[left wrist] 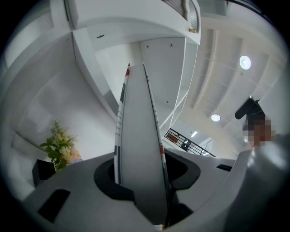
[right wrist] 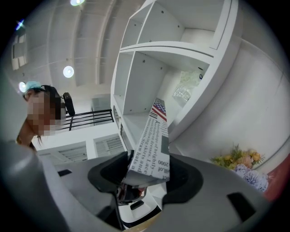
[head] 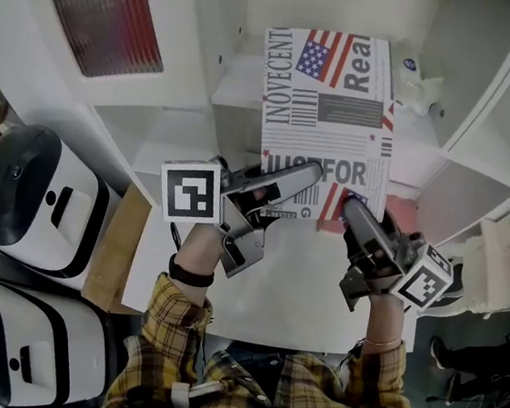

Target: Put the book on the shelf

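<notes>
The book (head: pixel 329 116), its cover printed like a newspaper with a US flag at the top, is held in the air by both tools in front of the white shelf (head: pixel 484 161), with the cover facing the head camera. The left hand-held gripper (head: pixel 308 175) pinches the book at its 7 o'clock corner; in the left gripper view the pale page edge (left wrist: pixel 140 149) fills the gap between the 2 jaws and runs straight up toward the shelf boards. The right hand-held gripper (head: pixel 353 210) clamps the 5 o'clock corner, and in the right gripper view the printed cover (right wrist: pixel 152 145) sits wedged between its jaws. The book's far end, at 12 o'clock, reaches over a shelf compartment. Below the grippers, at 6 o'clock, lies a white tabletop (head: pixel 300 286), and sleeves of a yellow plaid shirt (head: pixel 164 362) lead to both hands. At 9 o'clock and 7 o'clock in the head view stand 2 white machines (head: pixel 32 196) with black panels. A small white toy (head: pixel 419 85) rests on the shelf at 1 o'clock. A bunch of flowers (left wrist: pixel 59 147) shows at 8 o'clock in the left gripper view.
</notes>
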{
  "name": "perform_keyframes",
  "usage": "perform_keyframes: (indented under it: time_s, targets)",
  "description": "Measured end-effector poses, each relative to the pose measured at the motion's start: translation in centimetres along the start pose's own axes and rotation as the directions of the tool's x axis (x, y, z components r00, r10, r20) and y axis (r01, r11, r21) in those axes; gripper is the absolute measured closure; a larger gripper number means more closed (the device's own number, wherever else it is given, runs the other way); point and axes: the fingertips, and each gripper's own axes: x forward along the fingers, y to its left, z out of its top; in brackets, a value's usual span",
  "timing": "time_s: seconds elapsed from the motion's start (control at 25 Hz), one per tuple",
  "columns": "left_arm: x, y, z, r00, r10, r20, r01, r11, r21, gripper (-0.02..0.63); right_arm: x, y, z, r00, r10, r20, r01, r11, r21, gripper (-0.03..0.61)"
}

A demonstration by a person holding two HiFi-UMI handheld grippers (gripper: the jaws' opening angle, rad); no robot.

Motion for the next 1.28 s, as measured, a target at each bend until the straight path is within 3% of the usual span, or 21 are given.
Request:
perform_keyframes:
  time_s: [0.2,0.44,0.68,0.8,0.88,1.04,1.28]
  targets:
    - [-0.1,0.0,-0.1,1.000,-0.020,0.019,0.020,0.999,-0.043,0.431,-0.1,0.7,0.1,0.999,0.030,0.023,-0.028,0.997,-0.078,0.335]
    - [-0.2,-0.4,0.0,0.999,-0.033,0.016,0.035,0.995,-0.093,0.431,-0.2,1.7,-1.3,0.996,0.008,-0.089,-0.036,0.949,-0.315,0.272]
    - [-0.3,-0.6,0.1,0.998,-0.055,0.018,0.057,0.995,-0.086,0.431,-0.3,1.8,-2.5,0.985,-0.012,-0.170,-0.075,0.865,-0.496,0.235]
    - [-0.3,-0.9,0.1,0.998,-0.063,0.028,0.065,0.994,-0.082,0.431,-0.3,1.3,-2.7,0.981,-0.090,-0.173,-0.031,0.804,-0.594,0.236]
    - [-0.4,-1.1,0.1,0.997,-0.067,0.030,0.069,0.995,-0.073,0.431,0.0,1.1,-2.8,0.979,-0.133,-0.157,0.006,0.782,-0.623,0.236]
    - [-0.3,-1.3,0.1,0.998,-0.058,0.015,0.058,0.998,-0.025,0.417,0.1,0.8,-2.5,0.982,-0.159,-0.100,0.067,0.795,-0.603,0.236]
    - [-1.8,-2.5,1.1,0.996,-0.065,0.061,0.061,0.996,0.058,0.299,0.4,2.1,-1.9,0.987,-0.159,0.003,0.132,0.805,-0.579,0.238]
